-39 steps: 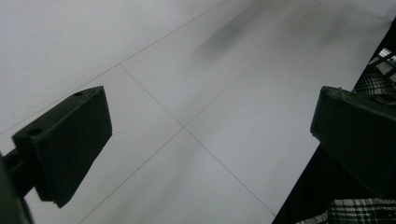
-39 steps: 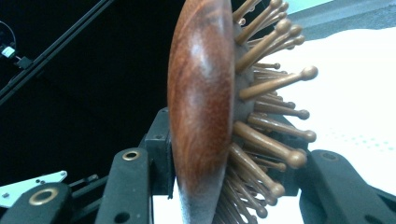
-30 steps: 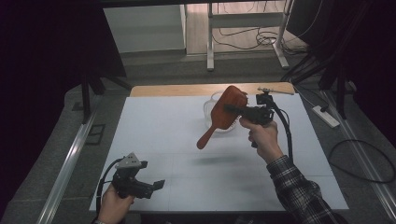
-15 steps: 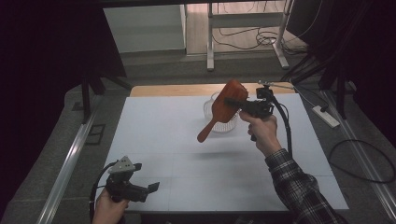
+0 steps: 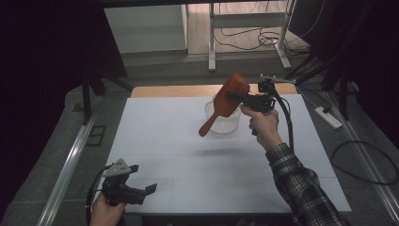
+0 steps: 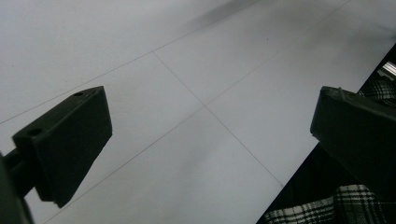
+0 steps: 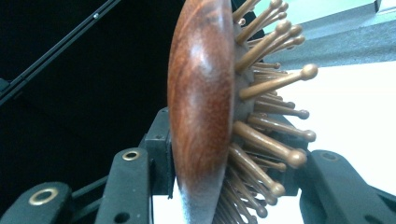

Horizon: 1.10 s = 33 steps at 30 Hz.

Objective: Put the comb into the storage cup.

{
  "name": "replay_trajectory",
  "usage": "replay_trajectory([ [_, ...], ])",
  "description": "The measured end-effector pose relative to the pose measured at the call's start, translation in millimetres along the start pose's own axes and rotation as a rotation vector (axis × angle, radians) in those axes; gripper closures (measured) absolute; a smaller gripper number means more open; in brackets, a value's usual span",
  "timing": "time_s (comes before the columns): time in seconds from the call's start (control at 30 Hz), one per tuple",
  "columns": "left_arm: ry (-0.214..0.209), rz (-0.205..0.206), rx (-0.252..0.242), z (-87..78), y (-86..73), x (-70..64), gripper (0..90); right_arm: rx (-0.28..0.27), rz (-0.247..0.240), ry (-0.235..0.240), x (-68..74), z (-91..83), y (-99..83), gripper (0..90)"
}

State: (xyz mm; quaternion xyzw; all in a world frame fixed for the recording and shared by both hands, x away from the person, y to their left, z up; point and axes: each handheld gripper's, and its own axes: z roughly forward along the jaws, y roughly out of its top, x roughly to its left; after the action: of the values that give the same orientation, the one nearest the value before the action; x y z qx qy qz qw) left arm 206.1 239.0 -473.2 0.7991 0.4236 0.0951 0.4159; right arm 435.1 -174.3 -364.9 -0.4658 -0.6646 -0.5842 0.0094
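A reddish-brown wooden hairbrush [image 5: 226, 102] hangs in the air above the far middle of the white table, handle pointing down and left. My right gripper [image 5: 235, 96] is shut on its broad head. In the right gripper view the hairbrush [image 7: 201, 112] stands edge-on between the jaws, its wooden bristle pins pointing right. Behind and below the brush stands a clear ribbed plastic cup [image 5: 223, 119] on the table. My left gripper [image 5: 150, 189] rests low at the near left edge of the table, open, with nothing between its fingers [image 6: 70, 140].
The white table top [image 5: 188, 155] has thin seam lines and a wooden strip along its far edge. A power strip [image 5: 328, 117] and cables lie on the floor at right. A metal rail [image 5: 66, 165] runs along the floor at left.
My right gripper has lifted the hairbrush slightly up and back, over the cup. My left gripper has drawn back towards the near edge of the table.
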Motion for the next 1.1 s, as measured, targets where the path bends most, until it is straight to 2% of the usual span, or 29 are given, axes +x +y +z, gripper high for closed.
replay_trajectory([
  [0.67, 0.023, -0.018, -0.006, -4.4, -2.6, 1.0, 0.0, -0.041, -0.009, -0.054, -4.5, 8.3, 27.0, 52.5],
  [1.1, 0.024, -0.019, -0.005, -5.9, -3.1, 0.6, 0.0, -0.071, -0.003, -0.101, -16.1, 8.3, 39.2, 52.5],
])
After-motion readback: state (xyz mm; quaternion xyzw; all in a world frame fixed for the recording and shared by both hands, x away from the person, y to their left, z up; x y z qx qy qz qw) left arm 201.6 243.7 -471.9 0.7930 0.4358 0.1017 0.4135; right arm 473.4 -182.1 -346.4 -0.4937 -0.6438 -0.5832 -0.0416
